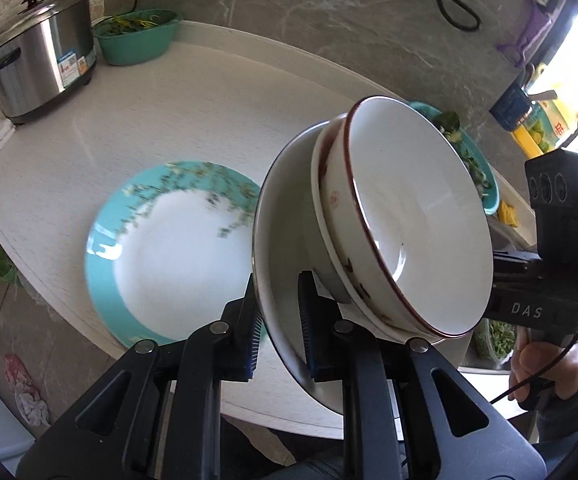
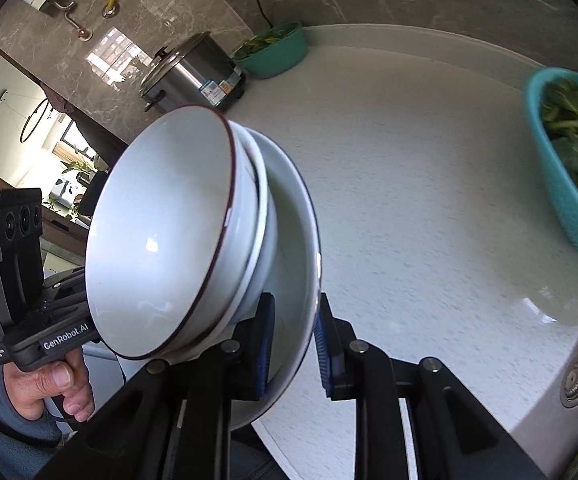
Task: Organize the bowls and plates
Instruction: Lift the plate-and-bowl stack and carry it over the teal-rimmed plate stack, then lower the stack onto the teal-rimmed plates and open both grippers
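The left gripper (image 1: 279, 320) and the right gripper (image 2: 293, 344) each have their jaws closed on the rim of the wide white outer bowl (image 1: 277, 248), gripping from opposite sides. It is held tilted in the air above the pale speckled bench (image 1: 217, 112), with a red-rimmed white bowl (image 1: 421, 216) nested inside. A third bowl between them shows only as an edge. The teal-bordered floral plate (image 1: 161, 256) lies flat on the bench, its right side hidden behind the stack and its pattern blurred.
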A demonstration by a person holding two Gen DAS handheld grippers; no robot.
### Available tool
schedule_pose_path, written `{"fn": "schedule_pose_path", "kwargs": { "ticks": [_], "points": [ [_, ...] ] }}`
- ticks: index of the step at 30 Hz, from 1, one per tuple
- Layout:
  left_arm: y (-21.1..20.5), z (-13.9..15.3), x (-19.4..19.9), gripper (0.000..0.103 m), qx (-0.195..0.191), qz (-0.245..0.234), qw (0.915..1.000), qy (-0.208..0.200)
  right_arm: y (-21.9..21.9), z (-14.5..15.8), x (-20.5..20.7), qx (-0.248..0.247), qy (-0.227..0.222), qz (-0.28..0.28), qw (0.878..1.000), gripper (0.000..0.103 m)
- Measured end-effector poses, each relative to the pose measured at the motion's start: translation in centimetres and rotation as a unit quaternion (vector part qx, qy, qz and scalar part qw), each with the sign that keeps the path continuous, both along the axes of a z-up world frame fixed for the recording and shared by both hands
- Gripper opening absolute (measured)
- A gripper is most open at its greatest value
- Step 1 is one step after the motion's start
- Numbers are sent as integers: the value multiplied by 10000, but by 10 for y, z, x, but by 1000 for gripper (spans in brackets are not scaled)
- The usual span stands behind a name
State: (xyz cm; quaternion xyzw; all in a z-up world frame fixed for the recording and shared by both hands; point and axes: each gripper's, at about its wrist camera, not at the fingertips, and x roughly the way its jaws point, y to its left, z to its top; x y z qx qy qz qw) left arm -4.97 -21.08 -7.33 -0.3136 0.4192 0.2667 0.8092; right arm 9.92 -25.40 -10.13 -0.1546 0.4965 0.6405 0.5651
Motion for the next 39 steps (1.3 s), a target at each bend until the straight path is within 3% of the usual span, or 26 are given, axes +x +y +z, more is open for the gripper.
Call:
{"fn": "schedule_pose_path", "kwargs": {
  "ticks": [5, 15, 26, 39],
  "points": [
    [45, -8, -33, 15, 19, -260, 9996, 91, 42, -11, -33, -127, 19, -145, 9998, 23],
    [108, -67, -63, 15, -320, -878, 9949, 387, 82, -59, -62, -607, 206, -838, 9944, 23],
    [140, -102, -67, 16, -363, -1203, 9910, 457, 103, -79, -66, -770, 108, -1133, 9905, 23],
    [138, -109, -70, 19, -187, -1464, 9878, 500, 101, -76, -73, -702, -40, -1489, 9863, 26]
  ]
}}
